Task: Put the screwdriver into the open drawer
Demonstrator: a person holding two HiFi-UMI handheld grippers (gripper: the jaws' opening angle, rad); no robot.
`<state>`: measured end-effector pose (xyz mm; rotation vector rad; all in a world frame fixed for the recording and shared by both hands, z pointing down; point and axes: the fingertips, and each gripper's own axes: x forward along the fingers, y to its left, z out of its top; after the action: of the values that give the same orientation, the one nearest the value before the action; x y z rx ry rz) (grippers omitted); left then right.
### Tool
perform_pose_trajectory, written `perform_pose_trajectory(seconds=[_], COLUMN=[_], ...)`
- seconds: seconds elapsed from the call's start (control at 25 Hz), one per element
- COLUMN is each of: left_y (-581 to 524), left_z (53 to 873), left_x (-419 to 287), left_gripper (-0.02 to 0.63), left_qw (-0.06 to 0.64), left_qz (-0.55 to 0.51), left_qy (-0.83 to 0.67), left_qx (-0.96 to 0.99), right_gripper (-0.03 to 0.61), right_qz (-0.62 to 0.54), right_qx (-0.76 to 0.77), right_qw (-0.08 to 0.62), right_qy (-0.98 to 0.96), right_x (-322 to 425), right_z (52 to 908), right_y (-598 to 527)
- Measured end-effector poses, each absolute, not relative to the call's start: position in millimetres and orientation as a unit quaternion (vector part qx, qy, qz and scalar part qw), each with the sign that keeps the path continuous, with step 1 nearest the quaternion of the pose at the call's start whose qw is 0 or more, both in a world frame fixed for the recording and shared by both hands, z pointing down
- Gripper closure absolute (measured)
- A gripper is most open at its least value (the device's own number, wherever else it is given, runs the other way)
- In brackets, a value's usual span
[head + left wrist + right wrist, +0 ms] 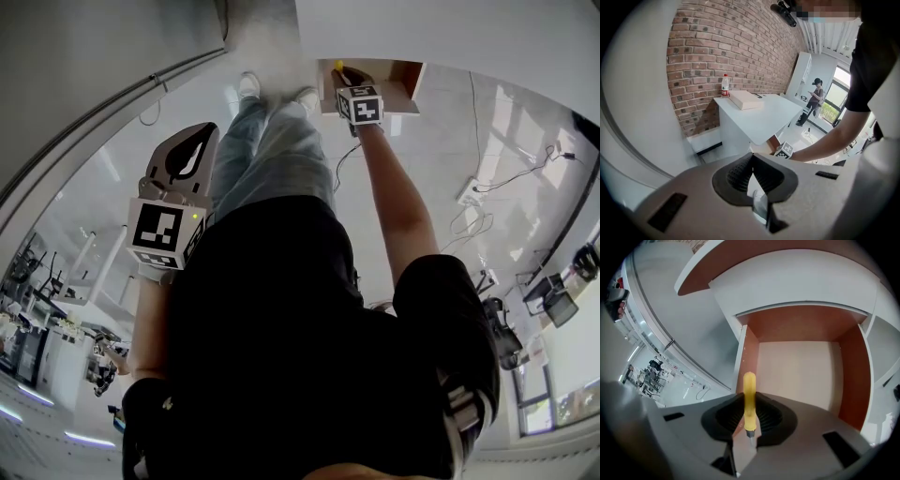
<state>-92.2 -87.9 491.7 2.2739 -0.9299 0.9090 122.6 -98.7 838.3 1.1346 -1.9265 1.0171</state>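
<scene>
The right gripper (749, 402) has its fingers clamped on the screwdriver (749, 385): the ribbed pads (731, 416) press on the lower part of the yellow handle, the short metal shank points back toward the camera, and the rounded end of the handle sticks out past the fingertips. In the right gripper view that handle end shows against the left wall of the open drawer (855, 371), whose reddish-brown sides frame a pale bottom; whether the tool is already inside the box or just above its near left corner cannot be told. In the head view the right arm is stretched far forward, so the right gripper (345, 79) and the yellow tip of the screwdriver (338, 66) sit at the left side of the drawer (401, 82), which juts out under a white surface (441, 33). The left gripper (200, 137) is held near the body on the left, well apart from the drawer, and in its own view the left gripper (752, 158) has its fingers together at the tips with nothing between them. Beyond it a bottle (725, 86) and a flat white box (746, 99) stand on the white surface (768, 119) against a brick wall (731, 42)
</scene>
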Motion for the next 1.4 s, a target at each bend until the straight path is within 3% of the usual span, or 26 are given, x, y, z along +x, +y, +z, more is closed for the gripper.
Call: perform_pose_trajectory(seconds=[1.4], left_y=[-70], left_z=[532], left_x=[-121], left_gripper=[0.611], left_qw=[0.282], left_qz=[0.362], left_qy=[-0.326], left_qx=[0.826], right_gripper=[0.496], right_qz=[0.412], right_qx=[0.474], right_qw=[0.350], right_qy=[-0.695], right_x=[114], right_z=[922], right_y=[-126])
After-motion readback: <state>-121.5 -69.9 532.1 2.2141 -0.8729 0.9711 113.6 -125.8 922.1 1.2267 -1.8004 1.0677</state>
